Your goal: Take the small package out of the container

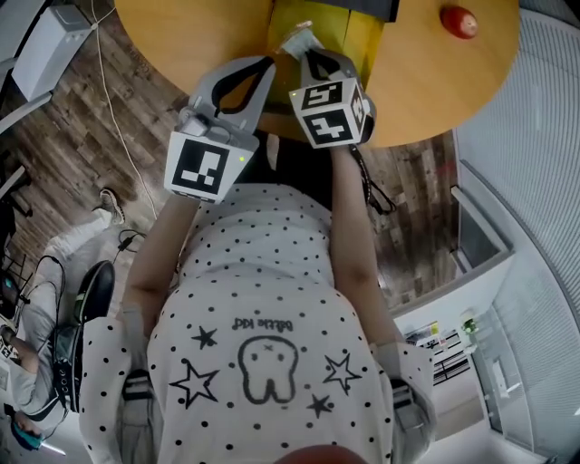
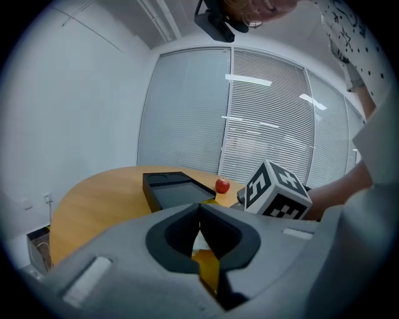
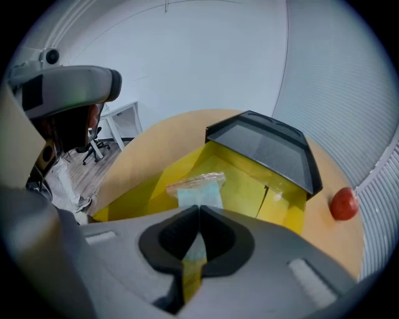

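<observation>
- right gripper (image 3: pixel 198 210): jaws pinched tight on the near end of the small package (image 3: pixel 198 187). The rest of the packet sticks out past the tips.
- package location: over the open yellow container (image 3: pixel 144 187), not clear of it yet (can't tell whether its far end touches the box floor).
- the end grip makes sense: it looks like a thin, floppy film bag, so only an edge gives the tips something to bite.
- left gripper (image 2: pixel 199 207): tips together, with a yellow wall edge running through the gap behind them. I read it as clamped on the container's near wall, to hold the light box down while the other side lifts.
- both grippers sit side by side at the box's near end, by the edge of the table (image 1: pixel 181 27) closest to the person.
- around: a black lid (image 3: pixel 268 148) stands tilted up at the far end of the box and overhangs it. A red ball (image 3: pixel 343 204) sits on the table beyond, well apart.
- in the way: only the lid overhang and the side walls. Pulling up and back toward the person should avoid both.
- risk: the packet slips out of the pinch, or the box tips if the left clamp lets go.
</observation>
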`<action>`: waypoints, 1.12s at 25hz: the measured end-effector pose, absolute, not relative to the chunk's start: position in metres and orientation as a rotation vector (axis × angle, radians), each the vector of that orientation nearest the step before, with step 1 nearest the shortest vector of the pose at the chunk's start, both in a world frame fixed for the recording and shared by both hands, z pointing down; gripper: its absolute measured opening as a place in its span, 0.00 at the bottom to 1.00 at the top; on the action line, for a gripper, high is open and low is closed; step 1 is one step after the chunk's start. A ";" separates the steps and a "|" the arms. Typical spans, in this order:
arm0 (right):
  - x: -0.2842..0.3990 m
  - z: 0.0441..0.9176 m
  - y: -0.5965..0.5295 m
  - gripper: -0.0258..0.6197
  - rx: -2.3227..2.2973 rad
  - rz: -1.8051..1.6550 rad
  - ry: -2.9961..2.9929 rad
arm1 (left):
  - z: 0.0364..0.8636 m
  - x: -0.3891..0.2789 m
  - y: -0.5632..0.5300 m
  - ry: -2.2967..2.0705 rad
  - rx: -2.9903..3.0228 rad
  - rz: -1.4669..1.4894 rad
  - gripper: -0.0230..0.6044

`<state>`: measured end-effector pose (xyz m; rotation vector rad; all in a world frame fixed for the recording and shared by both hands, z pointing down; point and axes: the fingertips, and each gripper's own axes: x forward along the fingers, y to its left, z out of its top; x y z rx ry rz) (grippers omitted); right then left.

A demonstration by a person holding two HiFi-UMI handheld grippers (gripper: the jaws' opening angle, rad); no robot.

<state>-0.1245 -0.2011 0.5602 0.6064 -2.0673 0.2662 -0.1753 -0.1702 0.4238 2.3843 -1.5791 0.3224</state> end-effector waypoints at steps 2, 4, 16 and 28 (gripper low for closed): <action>-0.126 0.548 -0.200 0.05 0.633 0.295 -2.103 | 0.417 -0.179 -0.166 -1.575 2.387 0.316 0.05; -0.124 0.536 -0.199 0.05 0.672 0.345 -2.158 | 0.412 -0.180 -0.162 -1.569 2.399 0.320 0.05; -0.090 0.455 -0.211 0.05 0.922 0.395 -2.409 | 0.381 -0.160 -0.160 -1.580 2.455 0.295 0.05; -0.023 0.396 -0.199 0.05 1.038 0.425 -2.573 | 0.339 -0.090 -0.147 -1.637 2.501 0.257 0.05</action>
